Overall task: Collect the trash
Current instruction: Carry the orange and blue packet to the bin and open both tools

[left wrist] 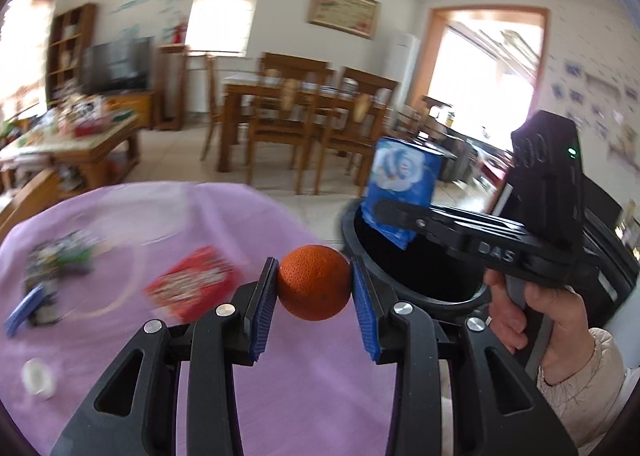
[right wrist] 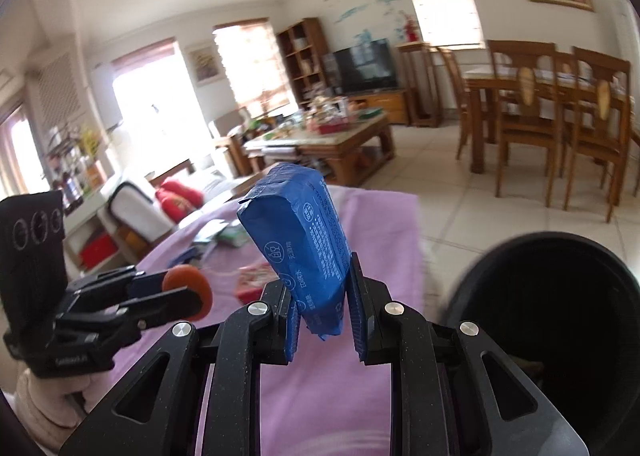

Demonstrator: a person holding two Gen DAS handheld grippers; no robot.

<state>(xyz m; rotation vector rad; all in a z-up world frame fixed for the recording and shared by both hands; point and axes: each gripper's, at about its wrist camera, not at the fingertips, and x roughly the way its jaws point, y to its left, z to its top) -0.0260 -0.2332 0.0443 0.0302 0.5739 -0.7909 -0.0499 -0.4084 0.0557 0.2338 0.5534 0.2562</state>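
Both tongs are loaded, and the step in hand looks like the carry to the bin, a black round one standing just off the right edge of the tabletop, which wears a purple cloth.

The left tongs are clamped on an orange, one blue pad on each side of it, held above the cloth near its right edge and just left of the bin's rim. The right tongs are clamped on the lower end of a blue pack, which stands up and tilts left. From the left camera the pack sits over the far part of the bin's mouth; from the right camera the bin lies off to the right of the tongs.

Next, I judge, each load must be brought fully over the opening before the tongs part; the pack seems closer to that than the orange, which needs a short shift right.

The right hand grips its handle upright, tongs pointing left across the bin. The left handle is held level, pointing right.

Still on the cloth, blurred: a red packet, a wrapper far left, and a white scrap near left.
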